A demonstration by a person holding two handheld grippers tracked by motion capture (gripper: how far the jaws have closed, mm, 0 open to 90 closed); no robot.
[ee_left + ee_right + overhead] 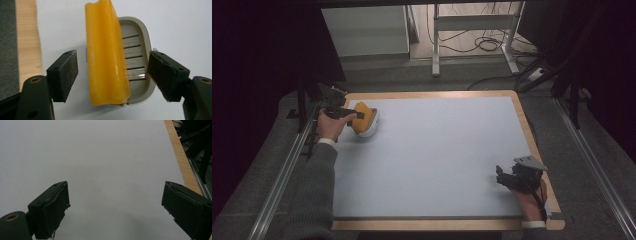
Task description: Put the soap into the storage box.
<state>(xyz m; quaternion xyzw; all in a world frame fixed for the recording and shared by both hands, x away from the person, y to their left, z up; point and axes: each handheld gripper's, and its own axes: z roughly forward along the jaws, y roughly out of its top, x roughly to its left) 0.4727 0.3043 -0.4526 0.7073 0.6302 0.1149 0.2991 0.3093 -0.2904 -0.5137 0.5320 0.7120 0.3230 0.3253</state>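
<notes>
At the upper left of the high view, one orange soap bar (363, 117) is leaning tilted on one white slatted soap dish (371, 128), the pair sitting near the tabletop's far left corner. Two tongs are showing. The left tongs (354, 115) are reaching over the bar from the left edge; in the left gripper view their jaws are standing spread, one on each side of the bar (106, 55) and dish (136, 58), neither pad touching. The right tongs (503, 175) are lying at the lower right of the high view, well apart from the soap, and in the right gripper view their jaws are gaping wide over bare surface.

The tabletop (442, 155) is showing as a pale blue-grey sheet with a light wooden border (532, 137). Metal rails (282, 175) are running along both sides. Beyond it, at the top of the frame, a white table frame (472, 30) is standing on a grey floor with black cables (484, 45) lying loose.
</notes>
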